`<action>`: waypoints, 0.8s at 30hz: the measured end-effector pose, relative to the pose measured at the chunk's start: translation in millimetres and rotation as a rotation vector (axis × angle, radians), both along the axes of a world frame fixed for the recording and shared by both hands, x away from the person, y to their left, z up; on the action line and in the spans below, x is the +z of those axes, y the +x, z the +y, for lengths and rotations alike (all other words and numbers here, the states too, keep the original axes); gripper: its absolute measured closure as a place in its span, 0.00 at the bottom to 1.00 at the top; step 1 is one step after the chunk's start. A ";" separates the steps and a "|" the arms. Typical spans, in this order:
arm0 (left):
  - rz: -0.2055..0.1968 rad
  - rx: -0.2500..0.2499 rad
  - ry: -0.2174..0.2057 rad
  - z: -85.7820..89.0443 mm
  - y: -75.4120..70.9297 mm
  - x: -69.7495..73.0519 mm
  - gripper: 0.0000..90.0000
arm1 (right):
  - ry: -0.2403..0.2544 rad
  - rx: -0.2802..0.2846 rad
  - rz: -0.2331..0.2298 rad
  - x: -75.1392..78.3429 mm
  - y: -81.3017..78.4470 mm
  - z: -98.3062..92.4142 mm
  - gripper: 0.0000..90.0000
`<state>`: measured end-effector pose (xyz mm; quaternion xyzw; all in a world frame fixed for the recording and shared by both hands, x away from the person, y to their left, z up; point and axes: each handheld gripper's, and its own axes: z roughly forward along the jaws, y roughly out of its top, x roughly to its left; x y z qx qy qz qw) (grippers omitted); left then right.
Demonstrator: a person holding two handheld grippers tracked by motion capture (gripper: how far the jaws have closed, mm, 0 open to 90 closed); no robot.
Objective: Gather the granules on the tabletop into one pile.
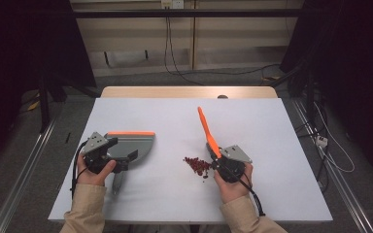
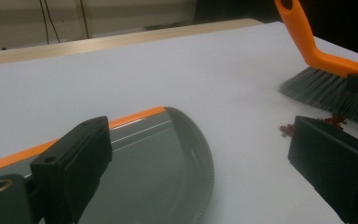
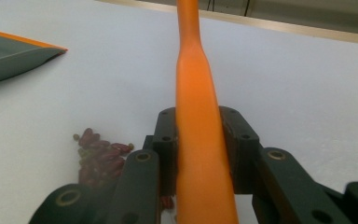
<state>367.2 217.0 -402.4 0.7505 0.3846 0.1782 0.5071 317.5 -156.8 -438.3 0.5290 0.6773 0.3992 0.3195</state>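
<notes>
A grey dustpan (image 1: 135, 144) with an orange front strip lies flat on the white table (image 1: 272, 145) at the left. My left gripper (image 1: 124, 160) rests over its near part with jaws wide apart. In the left gripper view the dustpan (image 2: 168, 163) lies beside the left jaw of my left gripper (image 2: 200, 156), and the right jaw stands clear of it. My right gripper (image 1: 216, 158) is shut on the orange handle of a hand brush (image 1: 207, 130). Its grey bristles (image 2: 324, 91) stand by a small pile of red-brown beans (image 1: 197, 166). In the right gripper view my right gripper (image 3: 203, 133) clamps the brush handle (image 3: 198, 84), and the beans (image 3: 100, 156) lie to its left.
A wooden strip (image 1: 189, 92) runs along the table's far edge. Cables hang from the wall behind and trail over the floor at the right. Bare white tabletop stretches between the dustpan and the beans and across the far half.
</notes>
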 end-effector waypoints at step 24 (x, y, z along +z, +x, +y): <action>-0.001 0.002 0.000 0.6 0.4 -0.1 0.07 | 0.087 0.047 -0.021 0.4 7.9 21.8 0.79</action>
